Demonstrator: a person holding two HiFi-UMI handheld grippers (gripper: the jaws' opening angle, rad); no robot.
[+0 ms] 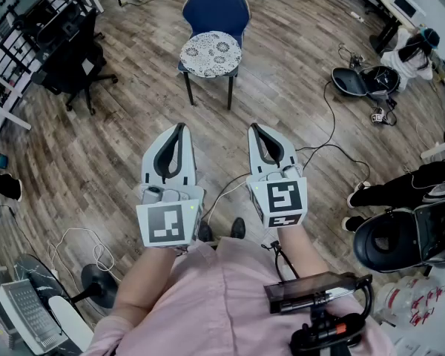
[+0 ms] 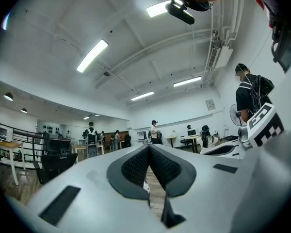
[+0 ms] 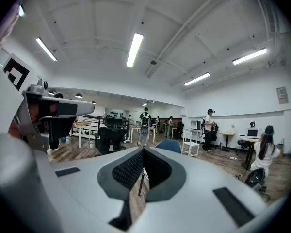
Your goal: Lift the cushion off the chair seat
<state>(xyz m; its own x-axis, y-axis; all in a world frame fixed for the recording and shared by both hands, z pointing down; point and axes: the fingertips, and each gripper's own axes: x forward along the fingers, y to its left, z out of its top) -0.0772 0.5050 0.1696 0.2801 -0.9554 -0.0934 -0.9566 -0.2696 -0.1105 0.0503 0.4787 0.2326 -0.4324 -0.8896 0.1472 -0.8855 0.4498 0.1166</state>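
Left gripper point(image 1: 181, 127): jaws together, empty.
Right gripper point(image 1: 254, 127): likewise closed, empty.
Cushion point(image 1: 211, 53): well ahead on chair point(image 1: 216, 7) (untouched); approach, spread jaws, pinch opposite edges.

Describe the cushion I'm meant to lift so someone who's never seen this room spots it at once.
Out ahead on the wood floor stands a lone blue chair. The cushion lies on its seat: round, white with a dark flowery print, unlike the plain black office chair nearby.
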